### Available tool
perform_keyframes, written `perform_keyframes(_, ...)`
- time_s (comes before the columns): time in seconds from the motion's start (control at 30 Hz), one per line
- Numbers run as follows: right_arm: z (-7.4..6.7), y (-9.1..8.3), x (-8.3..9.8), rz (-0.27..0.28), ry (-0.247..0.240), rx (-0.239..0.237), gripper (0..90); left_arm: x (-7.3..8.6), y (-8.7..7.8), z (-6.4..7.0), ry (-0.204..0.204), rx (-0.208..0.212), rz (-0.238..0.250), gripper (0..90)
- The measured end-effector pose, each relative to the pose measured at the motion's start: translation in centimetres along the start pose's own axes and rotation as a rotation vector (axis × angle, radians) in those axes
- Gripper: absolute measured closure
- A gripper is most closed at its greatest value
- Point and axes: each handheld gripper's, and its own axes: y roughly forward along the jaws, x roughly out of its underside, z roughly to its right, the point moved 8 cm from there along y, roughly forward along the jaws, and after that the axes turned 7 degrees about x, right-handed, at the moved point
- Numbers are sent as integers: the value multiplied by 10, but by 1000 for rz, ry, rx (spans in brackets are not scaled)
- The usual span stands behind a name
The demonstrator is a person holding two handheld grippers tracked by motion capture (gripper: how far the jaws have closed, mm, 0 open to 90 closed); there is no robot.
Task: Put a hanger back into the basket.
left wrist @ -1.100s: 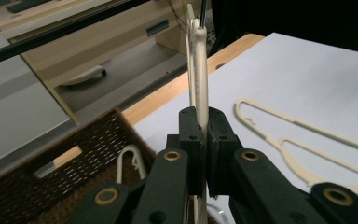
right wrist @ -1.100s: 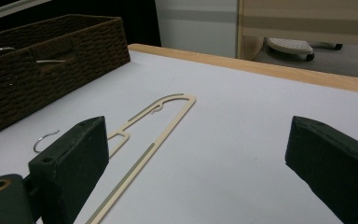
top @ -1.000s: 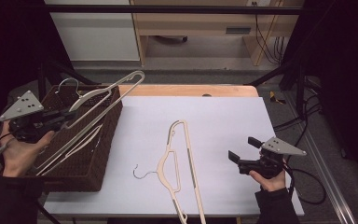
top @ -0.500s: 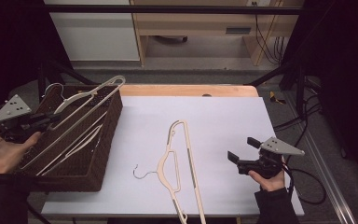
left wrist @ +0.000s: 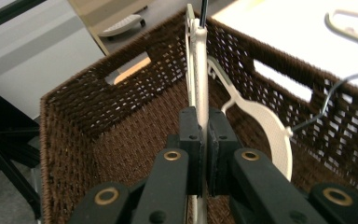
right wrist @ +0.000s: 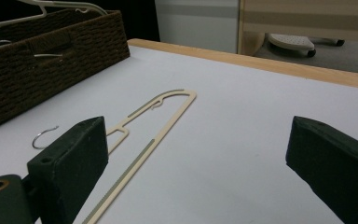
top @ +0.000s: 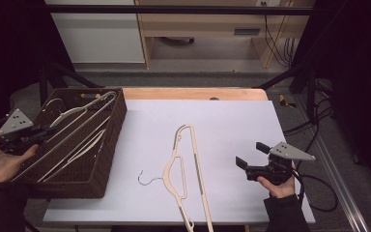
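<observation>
The left gripper (top: 35,136) is pinching the straight bar of a cream hanger (top: 72,126), its jaws pressed together on the thin rail in the left gripper view, and is holding it over the brown wicker basket (top: 107,145) at the desk's left edge, where the hanger is slanting from the near-left side up to the far-right corner. More hangers are lying inside the basket beneath it. A hanger like this is likely light and stiff, but long, so a grip near 1 end is probably letting the far end swing and catch on the weave; the smooth plastic may also be slipping between the pads. A second cream hanger (top: 186,174) is lying flat near the desk's middle, its wire hook toward the basket. The right gripper (top: 252,162) is resting near the desk's right edge, jaws spread and holding nothing. That flat hanger's narrow bar looks like the best place to take hold.
</observation>
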Motion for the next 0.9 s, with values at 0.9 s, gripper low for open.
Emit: perform_keyframes(0.9,-3,1,0,0,-3,-8,64,31,19,34,-174,113,-153,730)
